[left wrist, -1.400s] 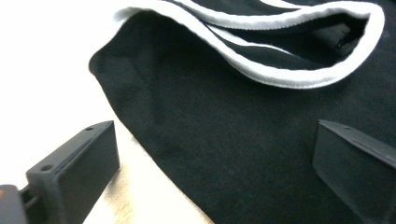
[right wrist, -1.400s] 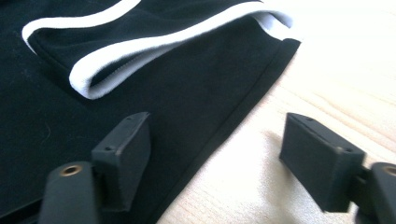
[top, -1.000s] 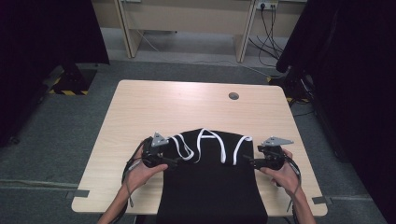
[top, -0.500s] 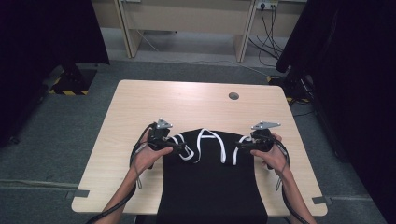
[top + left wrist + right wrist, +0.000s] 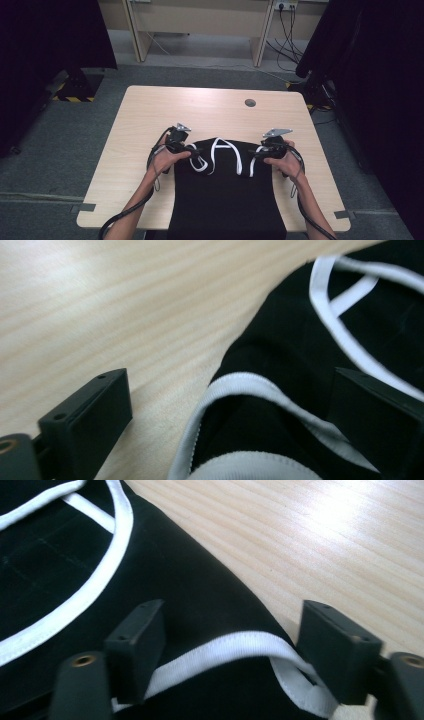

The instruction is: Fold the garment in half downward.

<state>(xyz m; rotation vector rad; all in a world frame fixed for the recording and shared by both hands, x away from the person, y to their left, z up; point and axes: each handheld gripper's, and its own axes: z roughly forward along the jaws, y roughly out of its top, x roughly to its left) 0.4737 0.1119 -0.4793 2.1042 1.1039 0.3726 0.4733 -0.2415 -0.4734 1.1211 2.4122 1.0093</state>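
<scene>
A black garment (image 5: 227,195) with white trim (image 5: 235,647) lies flat on the table (image 5: 145,115), its near end hanging over the near edge. Since a second ago both hands have moved inward onto its far corners. The right gripper (image 5: 232,650) has just been closing its jaws, which straddle a white strap without yet pinching it. The left gripper (image 5: 225,410) stands wide open, a trimmed corner between its jaws. Both look set to grip the corners.
</scene>
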